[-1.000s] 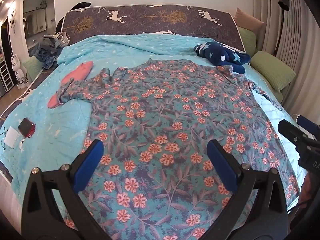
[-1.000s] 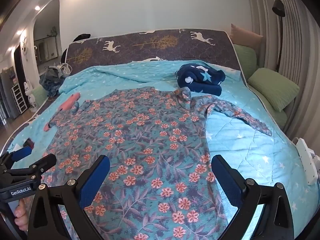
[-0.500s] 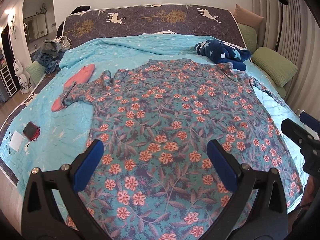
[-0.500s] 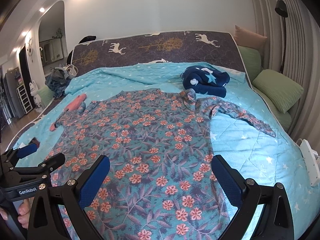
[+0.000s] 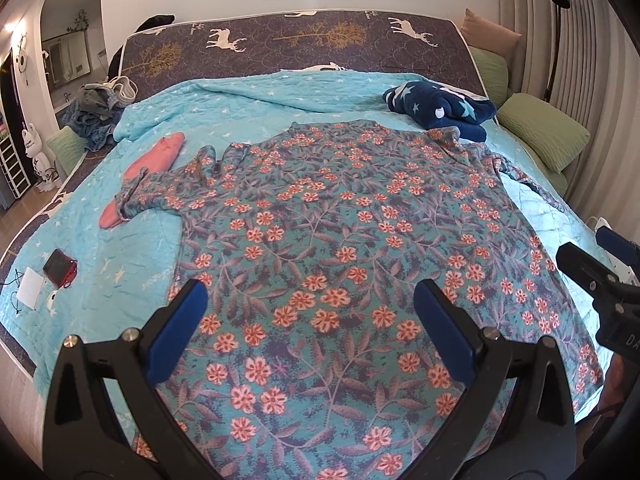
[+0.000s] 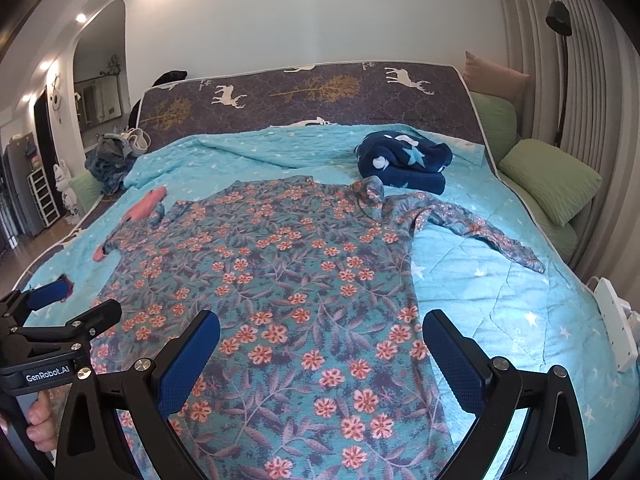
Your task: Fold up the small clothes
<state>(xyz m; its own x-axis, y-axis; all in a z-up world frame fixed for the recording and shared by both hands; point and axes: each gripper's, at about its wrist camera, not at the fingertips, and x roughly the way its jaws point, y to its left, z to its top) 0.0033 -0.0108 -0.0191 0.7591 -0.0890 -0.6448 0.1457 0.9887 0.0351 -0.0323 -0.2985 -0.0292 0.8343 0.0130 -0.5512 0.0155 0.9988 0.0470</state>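
Both grippers have backed off and risen slightly — left gripper (image 5: 310, 328) and right gripper (image 6: 320, 356) spread wide, empty; floral shirt (image 5: 340, 216) apparently flat — folding unstarted.

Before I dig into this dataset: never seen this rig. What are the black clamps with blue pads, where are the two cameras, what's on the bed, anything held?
There is no robot arm here. A person holds one two-finger gripper in each hand, and each gripper carries a fisheye camera looking forward along its fingers.

In the left wrist view, the blue-padded fingers at the bottom belong to the left gripper. In the right wrist view, they belong to the right gripper. Each view also catches the other gripper at its edge.

Both grippers are open and hold nothing.

On the turquoise quilt a floral long-sleeved shirt lies spread flat, sleeves out to the sides. Beyond it sits a folded navy star-print garment, and a pink garment lies by the shirt's left sleeve. Green pillows line the right side.
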